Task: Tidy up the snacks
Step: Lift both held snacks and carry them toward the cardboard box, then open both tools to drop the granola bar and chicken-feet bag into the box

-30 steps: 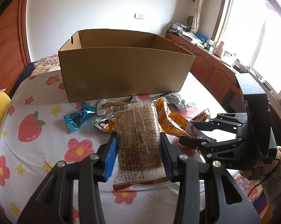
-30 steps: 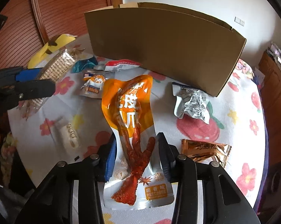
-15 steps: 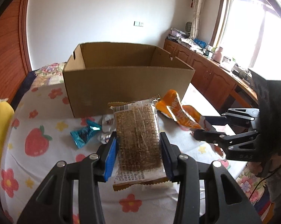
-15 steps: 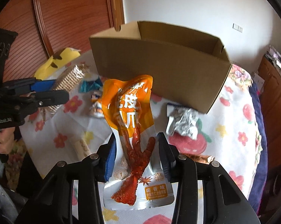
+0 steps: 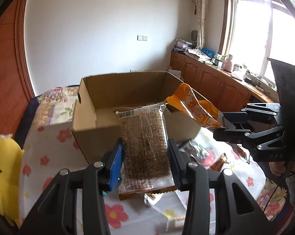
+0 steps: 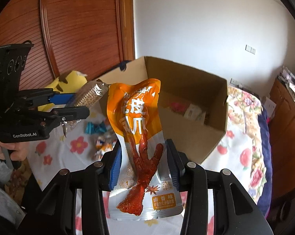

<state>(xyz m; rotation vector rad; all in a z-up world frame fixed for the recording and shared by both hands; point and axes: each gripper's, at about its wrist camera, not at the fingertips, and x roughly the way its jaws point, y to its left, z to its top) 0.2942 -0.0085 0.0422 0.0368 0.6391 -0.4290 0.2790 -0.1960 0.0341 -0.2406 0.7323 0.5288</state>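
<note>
1. Both grippers are gripping a snack packet, and both are being held in the air in front of the cardboard box [image 5: 100,123].
2. Left gripper [image 5: 145,162] is clamping its blue pads on the two long sides of a clear packet of brown grain bar [image 5: 144,145], which is standing almost upright between the fingers.
3. Right gripper [image 6: 142,166] is pressing its pads on the lower part of an orange chicken-foot pouch [image 6: 136,129]; the top of the pouch is leaning toward the open box [image 6: 188,86].
4. In the left wrist view, the right gripper [image 5: 223,125] is showing at the right side with the orange pouch [image 5: 194,105] sticking out over the near corner of the box.
5. In the right wrist view, the left gripper [image 6: 77,105] is showing at the left side with the grain bar [image 6: 88,96], and a hand [image 6: 14,150] is holding its handle.
6. The box is sitting open on a floral tablecloth [image 6: 243,156], and some small packets are lying inside it, but they are too blurred to name.
7. Other small snacks [image 6: 102,145], one of them teal, are lying on the cloth near the box.
8. A yellow plush toy [image 6: 69,82] is lying beside the box on the left side.
</note>
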